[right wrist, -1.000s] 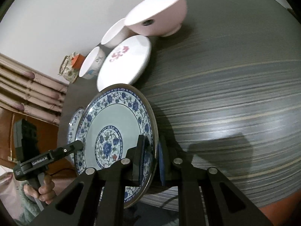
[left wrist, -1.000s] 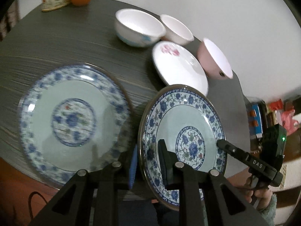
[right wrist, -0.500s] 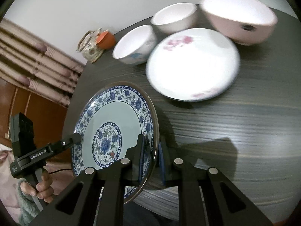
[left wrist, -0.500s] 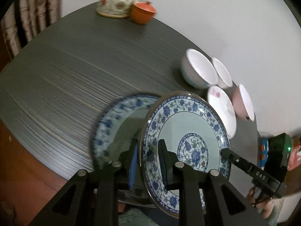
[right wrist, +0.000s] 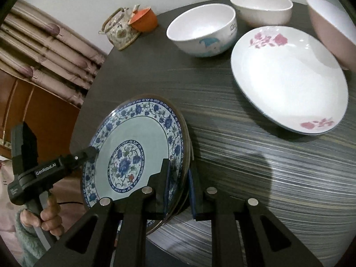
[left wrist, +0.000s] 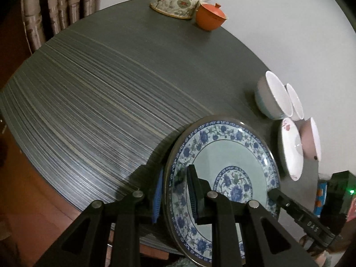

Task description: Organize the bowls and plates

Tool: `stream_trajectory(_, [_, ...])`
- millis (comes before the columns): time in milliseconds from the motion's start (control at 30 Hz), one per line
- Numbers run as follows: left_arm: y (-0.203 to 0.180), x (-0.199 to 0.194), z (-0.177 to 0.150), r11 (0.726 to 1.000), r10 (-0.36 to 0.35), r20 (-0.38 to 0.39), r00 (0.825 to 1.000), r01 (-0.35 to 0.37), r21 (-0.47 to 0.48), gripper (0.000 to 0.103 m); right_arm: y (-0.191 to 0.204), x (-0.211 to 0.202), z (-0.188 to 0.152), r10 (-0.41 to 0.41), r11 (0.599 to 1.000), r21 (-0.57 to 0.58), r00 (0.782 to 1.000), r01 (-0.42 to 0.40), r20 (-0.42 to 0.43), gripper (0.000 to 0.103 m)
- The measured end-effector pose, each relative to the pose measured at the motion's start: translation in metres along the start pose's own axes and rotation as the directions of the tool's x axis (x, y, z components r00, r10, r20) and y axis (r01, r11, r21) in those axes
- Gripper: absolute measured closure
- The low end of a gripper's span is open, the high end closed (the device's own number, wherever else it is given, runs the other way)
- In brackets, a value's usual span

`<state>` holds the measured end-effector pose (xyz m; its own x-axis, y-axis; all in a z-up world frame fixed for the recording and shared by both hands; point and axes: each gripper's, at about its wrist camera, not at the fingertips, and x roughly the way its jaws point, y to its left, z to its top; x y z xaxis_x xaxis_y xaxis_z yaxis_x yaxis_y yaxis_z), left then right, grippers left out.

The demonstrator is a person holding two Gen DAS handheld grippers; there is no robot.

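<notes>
A blue-and-white flowered plate (left wrist: 227, 155) (right wrist: 133, 133) hangs tilted over the near part of the dark round table (left wrist: 100, 100). My left gripper (left wrist: 175, 178) (right wrist: 91, 152) is shut on its left rim. Opposite it, my right gripper (right wrist: 179, 169) (left wrist: 272, 193) is shut on the right rim. A second thin rim (right wrist: 191, 153) shows just behind that right edge; what it belongs to is hidden. A white plate with pink flowers (right wrist: 289, 77) (left wrist: 291, 146) lies at the far right. Around it stand a white bowl with a blue print (right wrist: 200, 29), a plain white bowl (right wrist: 260, 6) and a pink bowl (right wrist: 333, 33).
A flowered teapot (left wrist: 178, 0) and an orange lidded cup (left wrist: 209, 17) stand at the table's far edge by the wall. Striped curtains (left wrist: 55, 11) hang to the left. A person's hand in a green sleeve (right wrist: 33, 227) holds the left gripper below the table's edge.
Both grippers have carried the plate leftward across the table, grips unchanged. The second blue plate, in open view at the left a second ago, has slid out of sight beneath the held one.
</notes>
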<state>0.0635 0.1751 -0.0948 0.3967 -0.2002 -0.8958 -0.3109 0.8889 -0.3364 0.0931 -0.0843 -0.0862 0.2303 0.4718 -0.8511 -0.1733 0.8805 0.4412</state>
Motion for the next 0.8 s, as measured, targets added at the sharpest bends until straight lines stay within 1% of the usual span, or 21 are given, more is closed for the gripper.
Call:
stream_trajectory(300, [-0.008,0.006,-0.004,0.996,0.069,0.044,0.997,-0.071,0.058,0.082,0.016,0.010,-0.003,-0.055,0.997,-0.049,0.998,0.056,0.011,0.085])
stream_trajectory(467, [-0.014,0.009,-0.006,0.992,0.095,0.057,0.994,-0.099,0.079,0.082,0.034,0.010,-0.007,-0.135,0.983,-0.124,0.990,0.137,0.029,0.079])
stream_trajectory(567, [-0.015,0.010,-0.007,0.989,0.115,0.059,0.992,-0.120,0.082,0.082,0.040,0.011,-0.011,-0.162,0.973,-0.159,0.986,0.165,0.029,0.072])
stream_trajectory(633, [-0.016,0.009,-0.008,0.988,0.122,0.064,0.990,-0.128,0.092,0.081,0.043,0.012,-0.013,-0.179,0.968,-0.172,0.983,0.181,0.029,0.062])
stream_trajectory(667, [-0.015,0.009,-0.008,0.987,0.126,0.062,0.990,-0.131,0.091,0.081,0.043,0.012,-0.015,-0.187,0.966,-0.178,0.982,0.188,0.025,0.060])
stream_trajectory(700, [-0.015,0.010,-0.008,0.987,0.128,0.061,0.990,-0.133,0.092,0.081,0.043,0.013,-0.016,-0.203,0.962,-0.180,0.979,0.203,0.022,0.058])
stream_trajectory(800, [-0.014,0.009,-0.008,0.987,0.127,0.061,0.990,-0.132,0.089,0.081,0.045,0.013,-0.017,-0.208,0.958,-0.196,0.978,0.209,0.029,0.057])
